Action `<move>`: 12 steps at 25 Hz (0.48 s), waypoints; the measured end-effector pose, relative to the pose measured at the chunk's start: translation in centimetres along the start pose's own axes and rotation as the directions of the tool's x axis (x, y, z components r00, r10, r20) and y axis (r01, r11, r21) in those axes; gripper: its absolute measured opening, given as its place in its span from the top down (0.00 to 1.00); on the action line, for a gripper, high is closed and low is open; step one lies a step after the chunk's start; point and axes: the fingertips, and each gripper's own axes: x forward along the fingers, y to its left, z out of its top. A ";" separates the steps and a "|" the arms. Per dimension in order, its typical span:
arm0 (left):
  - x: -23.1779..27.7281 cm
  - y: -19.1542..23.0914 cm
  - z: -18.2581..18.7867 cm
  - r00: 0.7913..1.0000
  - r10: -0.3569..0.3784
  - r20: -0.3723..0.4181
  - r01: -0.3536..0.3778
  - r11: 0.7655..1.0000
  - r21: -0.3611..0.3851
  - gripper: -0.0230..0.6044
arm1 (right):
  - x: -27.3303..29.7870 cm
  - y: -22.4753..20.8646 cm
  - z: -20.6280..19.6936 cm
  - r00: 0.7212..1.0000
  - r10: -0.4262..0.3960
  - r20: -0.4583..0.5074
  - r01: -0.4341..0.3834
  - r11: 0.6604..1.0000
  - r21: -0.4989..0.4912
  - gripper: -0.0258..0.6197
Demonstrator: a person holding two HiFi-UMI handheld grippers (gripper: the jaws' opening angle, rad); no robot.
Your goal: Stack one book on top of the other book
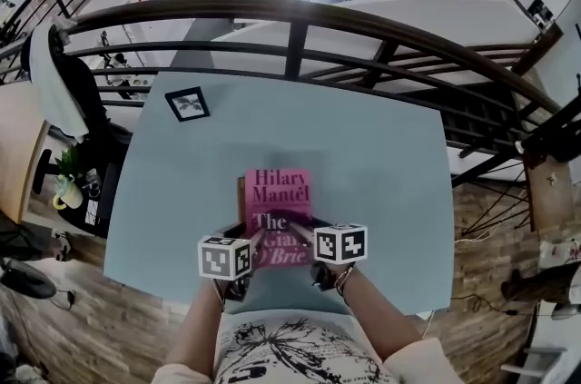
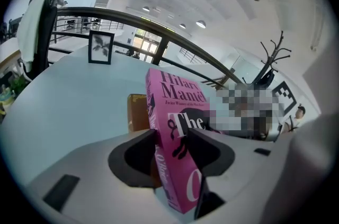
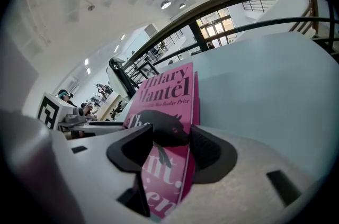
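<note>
Setting: a pale blue surface (image 1: 381,164) on a raised gallery, a dark curved railing (image 1: 300,14) behind it and an open hall below.

1. Left tongs (image 1: 257,239) – nearest the person, at the surface's near edge. The jaws pinch the left long edge of the pink book (image 1: 277,196); the left gripper view shows a black pad on each face of the cover, with the spine standing between them.
2. Right tongs (image 1: 300,237) – just beside the left tongs, marker cube uppermost. The jaws are closed on the same book's right long edge, one pad on the front cover over the black animal figure, the other beneath.
3. Pink book – a paperback with black lettering, held between both tongs at its near end and reaching away from them over the middle of the surface.
4. Brown book (image 1: 241,193) – just beyond the left tongs, showing only as a narrow strip along the pink book's left edge and otherwise covered by it. Whether the two books touch cannot be told.
5. Picture frame (image 1: 188,103) – black and small, well beyond the left tongs, near the far left corner of the surface.
6. Railing – farthest, past the far edge.
</note>
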 end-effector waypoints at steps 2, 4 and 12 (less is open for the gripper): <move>-0.1 1.6 0.0 1.000 0.002 -0.006 -0.002 1.000 -0.016 0.66 | 1.4 0.7 0.0 1.000 -0.004 -0.020 0.004 1.000 0.004 0.64; -0.1 3.0 -0.1 1.000 0.000 -0.016 0.000 1.000 -0.029 0.66 | 2.6 1.2 -0.1 0.999 -0.013 -0.037 0.013 1.000 0.006 0.64; 1.5 6.6 -0.8 0.998 -0.012 -0.062 0.008 0.998 -0.070 0.66 | 6.4 1.4 -0.4 0.995 -0.050 -0.088 0.050 0.999 -0.002 0.64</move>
